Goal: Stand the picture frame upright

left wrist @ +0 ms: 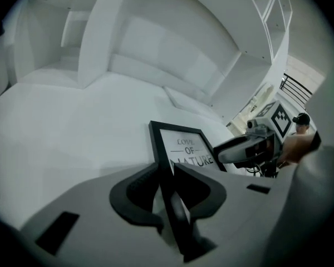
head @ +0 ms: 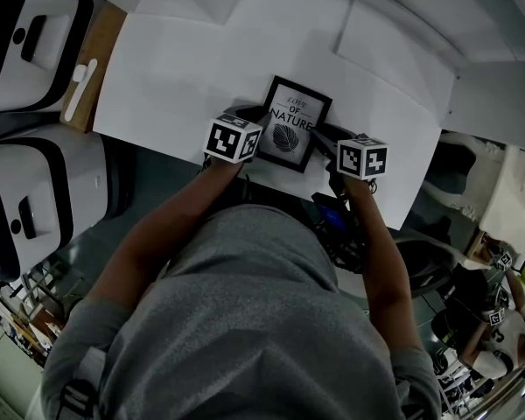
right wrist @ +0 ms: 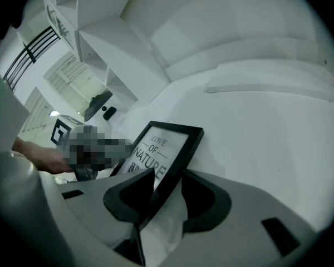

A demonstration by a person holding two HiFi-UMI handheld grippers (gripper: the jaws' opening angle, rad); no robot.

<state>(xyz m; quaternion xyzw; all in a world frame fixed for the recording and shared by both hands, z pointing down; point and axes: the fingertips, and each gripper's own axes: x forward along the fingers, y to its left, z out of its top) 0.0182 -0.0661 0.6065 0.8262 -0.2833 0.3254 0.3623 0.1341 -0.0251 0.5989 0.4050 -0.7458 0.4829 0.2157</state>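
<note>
Jaws of the left gripper (left wrist: 166, 170) were closed on the left edge of the picture frame (head: 293, 125). One jaw sat on either side of the black moulding, and no gap showed in the left gripper view. Jaws of the right gripper (right wrist: 161, 177) were closed on the frame's right edge, one lying over the glass near the printed words and the other against the outer side.

The picture frame was thin and black and held a white print reading "LOVE OF NATURE" above a dark leaf. It sat near the front edge of the white desk (head: 175, 68) with its face turned up toward the head camera, not standing upright. Whether its back lay flat on the desk or was raised a little could not be told.

From the head view the two grippers flanked the frame, each topped by a cube with black and white square markers. The left cube (head: 234, 138) was just beside the frame's lower left corner, and the right cube (head: 361, 157) was just off its lower right. Bare forearms led back from them to the person's grey shirt (head: 245, 322).

White shelving (left wrist: 256, 32) rose behind the desk. At the left of the head view, beyond the desk, stood two white and black casings (head: 26, 51) and a wooden board (head: 105, 46) carrying a slim white object (head: 80, 86).
</note>
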